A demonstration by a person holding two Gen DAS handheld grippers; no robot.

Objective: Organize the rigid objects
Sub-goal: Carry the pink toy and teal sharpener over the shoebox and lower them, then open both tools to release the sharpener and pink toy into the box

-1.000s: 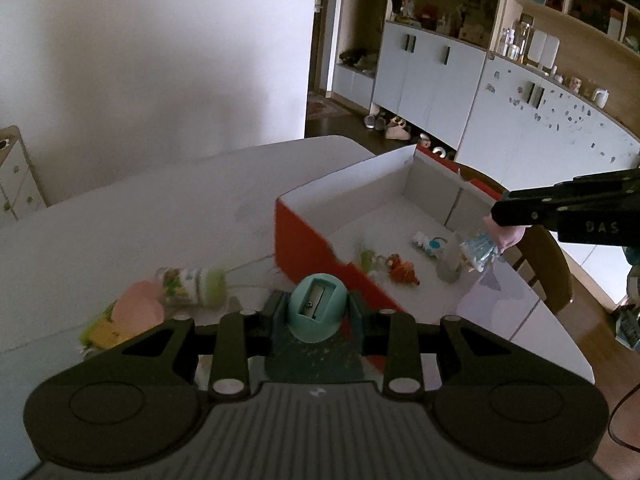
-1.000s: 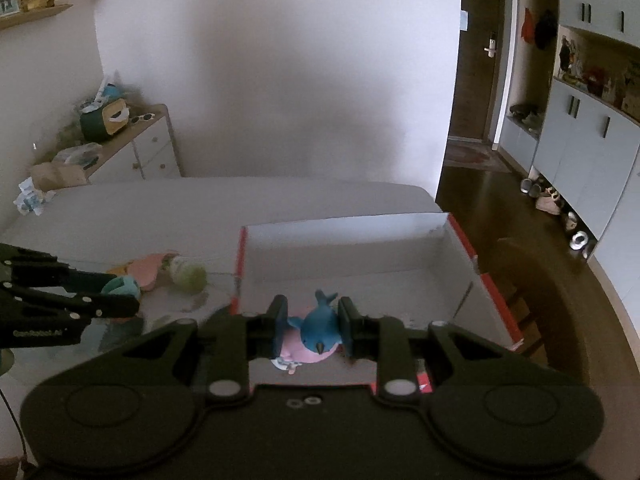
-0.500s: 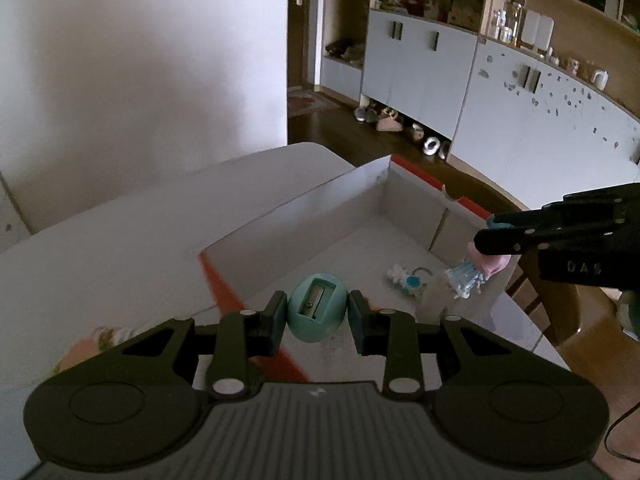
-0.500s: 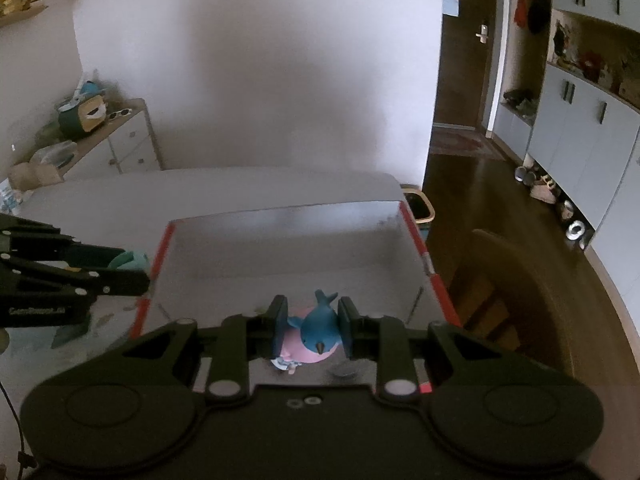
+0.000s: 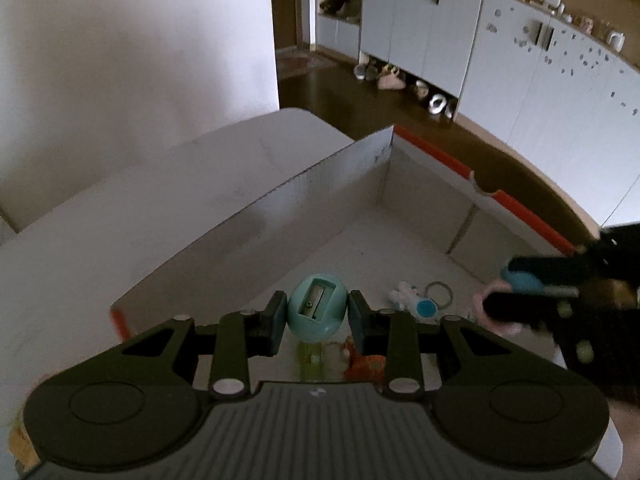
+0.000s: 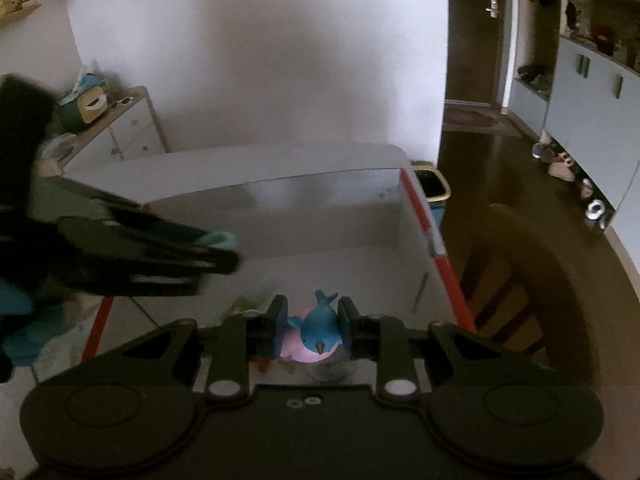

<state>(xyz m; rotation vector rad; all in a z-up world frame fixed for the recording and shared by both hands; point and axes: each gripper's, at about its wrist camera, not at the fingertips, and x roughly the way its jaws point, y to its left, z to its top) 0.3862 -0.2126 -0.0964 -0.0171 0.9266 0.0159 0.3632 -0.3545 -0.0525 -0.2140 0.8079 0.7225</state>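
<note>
My left gripper point(image 5: 318, 316) is shut on a teal egg-shaped pencil sharpener point(image 5: 317, 312) and holds it over the open red and white box point(image 5: 304, 196). My right gripper point(image 6: 313, 326) is shut on a blue and pink whale toy point(image 6: 320, 330), also over the box point(image 6: 320, 192). In the left wrist view the right gripper point(image 5: 520, 292) comes in from the right with the whale toy point(image 5: 520, 280). In the right wrist view the left gripper point(image 6: 224, 250) reaches in from the left, blurred. On the box floor lie a white and blue keyring toy point(image 5: 420, 302), a green item point(image 5: 316, 354) and an orange toy point(image 5: 366, 362).
The box sits on a white table point(image 5: 140, 200). A wooden chair point(image 6: 532, 280) stands beside the table at the right. A small bin point(image 6: 434, 188) is on the floor beyond the box. White cabinets point(image 5: 500, 60) line the far wall.
Both grippers have moved forward and inward over the box, each still holding its object. They are now closer together, and the items left on the table have dropped out of view.
</note>
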